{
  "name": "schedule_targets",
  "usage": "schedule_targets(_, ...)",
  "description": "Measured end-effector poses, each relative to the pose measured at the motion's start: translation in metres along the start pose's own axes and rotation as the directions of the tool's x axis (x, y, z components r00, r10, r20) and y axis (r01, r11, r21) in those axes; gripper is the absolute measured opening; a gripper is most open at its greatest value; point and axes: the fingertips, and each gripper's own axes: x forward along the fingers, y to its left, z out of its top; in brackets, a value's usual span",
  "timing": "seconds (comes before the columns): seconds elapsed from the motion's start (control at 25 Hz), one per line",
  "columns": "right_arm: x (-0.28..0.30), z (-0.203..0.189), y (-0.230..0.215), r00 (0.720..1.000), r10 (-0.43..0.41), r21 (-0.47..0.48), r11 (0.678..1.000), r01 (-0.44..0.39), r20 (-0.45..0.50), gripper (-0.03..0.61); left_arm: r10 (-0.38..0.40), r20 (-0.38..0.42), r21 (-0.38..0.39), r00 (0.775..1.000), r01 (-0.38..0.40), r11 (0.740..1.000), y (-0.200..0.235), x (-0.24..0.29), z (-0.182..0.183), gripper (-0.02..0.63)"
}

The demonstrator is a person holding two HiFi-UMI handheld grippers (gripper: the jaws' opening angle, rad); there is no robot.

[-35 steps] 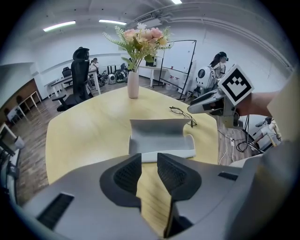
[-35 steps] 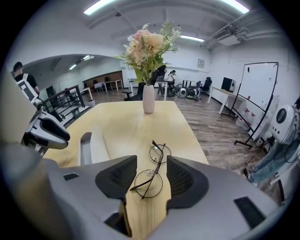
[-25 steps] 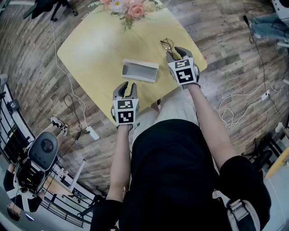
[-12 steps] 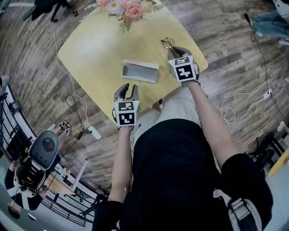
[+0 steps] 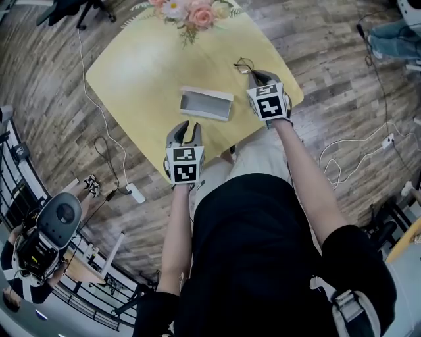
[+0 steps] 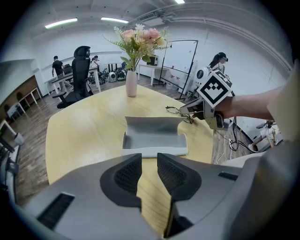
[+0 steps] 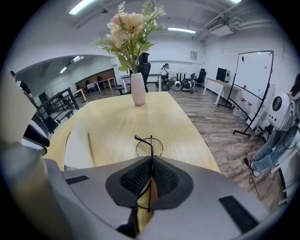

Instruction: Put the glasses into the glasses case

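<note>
Two right gripper (image 7: 151,161) jaws, just closed, pinch the wire-framed glasses (image 7: 149,146) on the table (image 5: 131,66) beside the open glasses case (image 5: 206,104); lift gently and level, left gripper (image 6: 149,171) jaws apart, empty

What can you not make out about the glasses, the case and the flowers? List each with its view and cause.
Right gripper view: the right gripper has just closed its tongs on the glasses, hiding the frame's near part.
Head view: the glasses are too small and thin, partly under that gripper.
Right gripper view: the gripper's body hides most of the glasses case.
Head view: the top edge cuts off the flowers.
</note>
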Motion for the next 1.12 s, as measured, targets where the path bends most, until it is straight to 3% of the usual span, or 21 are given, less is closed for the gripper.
schedule_targets(0.36,-0.025,0.013,0.008,0.999,0.001,-0.045,0.999,0.001,0.045,0.027,-0.015,0.033,0.007,0.999,0.015,1.000,-0.001,-0.008,0.003,0.112)
schedule_targets(0.6,-0.058,0.033,0.030,0.994,0.026,-0.126,0.992,-0.012,0.105,0.026,-0.025,0.063,0.012,0.998,0.025,1.000,-0.001,-0.017,0.003,0.113)
schedule_targets(0.88,-0.100,0.057,0.081,0.978,0.073,-0.222,0.975,-0.028,0.196,0.026,-0.045,0.099,-0.014,0.994,0.047,0.999,0.004,-0.032,-0.007,0.112)
schedule_targets(1.12,-0.118,0.063,0.133,0.966,0.142,-0.329,0.942,-0.065,0.216,0.026,-0.051,0.138,-0.035,0.989,0.056,0.998,0.008,-0.045,-0.012,0.112)
